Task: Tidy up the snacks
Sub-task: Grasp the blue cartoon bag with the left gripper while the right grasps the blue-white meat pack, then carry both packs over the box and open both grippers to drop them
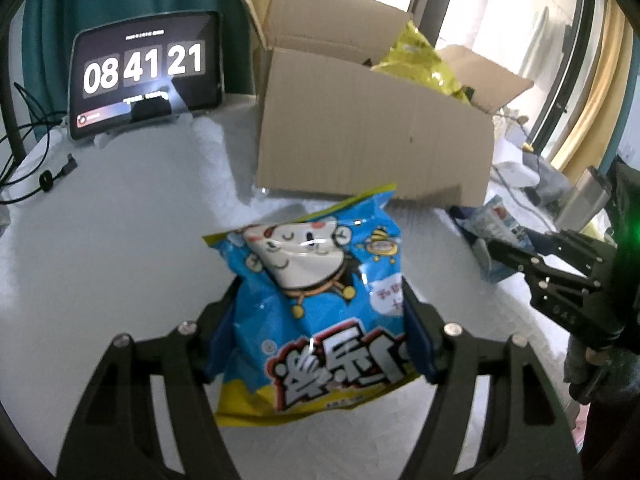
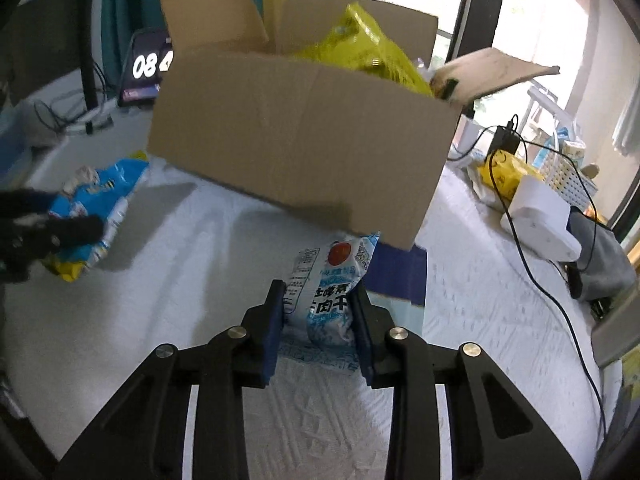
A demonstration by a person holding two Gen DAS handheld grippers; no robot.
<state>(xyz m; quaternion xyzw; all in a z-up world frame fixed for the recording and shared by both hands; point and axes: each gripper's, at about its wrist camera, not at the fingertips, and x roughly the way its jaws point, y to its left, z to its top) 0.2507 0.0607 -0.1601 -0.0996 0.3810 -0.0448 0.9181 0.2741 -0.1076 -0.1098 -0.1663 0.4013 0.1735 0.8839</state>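
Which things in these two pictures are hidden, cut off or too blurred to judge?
- Inside of the cardboard box: both views, hidden by its front wall; only a yellow bag sticks out.
- Lower part of the blue snack bag: left wrist view, its sides covered by the left gripper fingers.
- Small print on the white packet: right wrist view, too blurred.

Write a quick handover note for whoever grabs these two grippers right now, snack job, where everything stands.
Left gripper: shut on the blue cartoon snack bag, held above the white cloth.
Right gripper: shut on the white-and-blue snack packet, just in front of the cardboard box.
Done: a yellow bag already sticks out of the open box.
Left: put both held snacks into the box.
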